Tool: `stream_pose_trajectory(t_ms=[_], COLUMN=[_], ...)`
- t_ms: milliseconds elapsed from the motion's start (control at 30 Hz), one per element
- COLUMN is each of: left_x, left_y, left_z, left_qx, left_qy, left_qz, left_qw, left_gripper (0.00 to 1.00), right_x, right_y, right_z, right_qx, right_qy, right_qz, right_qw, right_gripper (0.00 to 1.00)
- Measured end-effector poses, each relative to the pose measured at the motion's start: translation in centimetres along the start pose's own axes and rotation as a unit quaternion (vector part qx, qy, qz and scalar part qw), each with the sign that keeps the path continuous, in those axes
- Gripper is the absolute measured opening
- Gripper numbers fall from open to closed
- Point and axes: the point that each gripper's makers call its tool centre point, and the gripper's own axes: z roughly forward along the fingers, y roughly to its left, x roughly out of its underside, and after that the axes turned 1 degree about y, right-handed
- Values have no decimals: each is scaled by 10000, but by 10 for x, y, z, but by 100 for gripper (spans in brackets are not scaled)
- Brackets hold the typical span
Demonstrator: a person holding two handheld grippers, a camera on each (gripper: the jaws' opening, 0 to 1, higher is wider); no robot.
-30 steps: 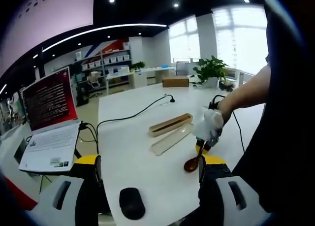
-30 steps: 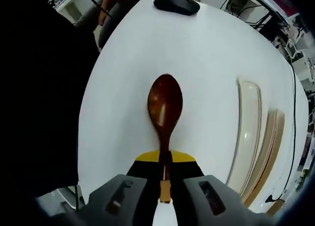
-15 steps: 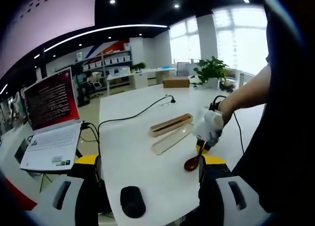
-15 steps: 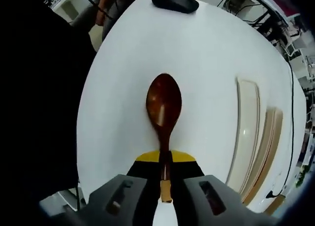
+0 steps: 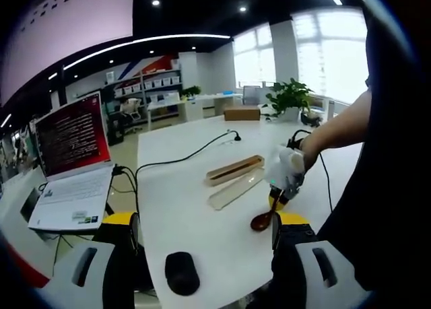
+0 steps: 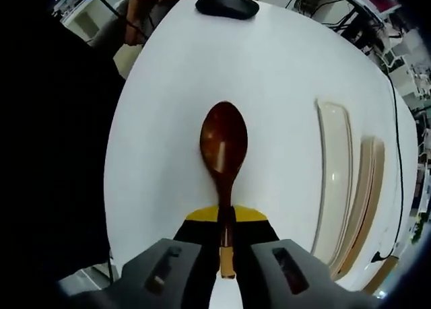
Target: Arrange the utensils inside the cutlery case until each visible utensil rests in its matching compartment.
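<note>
White table in an open office carried our work, with a laptop near its left edge and a mouse at the near edge. We had the right gripper clamped on the handle of the brown spoon, bowl pointing forward, and from the left gripper view the spoon looked just above the surface near the right edge, though we couldn't tell if the bowl touched. Cutlery case sat toward the table's middle with its pale lid lying just beside it, both off to the spoon's right in the right gripper view. We judged this the carry step: spoon grasped, not yet in the case. Next move needed a swing over to the case, lining the spoon up lengthwise with its compartment. Left gripper hung back over the near edge, jaws wide and holding nothing
</note>
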Motion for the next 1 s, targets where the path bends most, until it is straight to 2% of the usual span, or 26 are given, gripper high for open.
stream_pose_trajectory(t_ms=[300,500,1000], left_x=[-2,-3,-4], left_y=[-5,-6,-5], left_z=[2,2,2], left_qx=[63,70,72], left_qy=[-27,-37,-34], left_qz=[13,8,15], left_qw=[10000,10000,10000], left_gripper=[84,84,84], right_x=[0,0,0], right_y=[0,-1,0], right_z=[-1,-1,-1], right_qx=[66,91,113], right_qy=[-53,-210,-222], right_qz=[130,418,409], right_qw=[9999,9989,9989], right_gripper=[1,0,0])
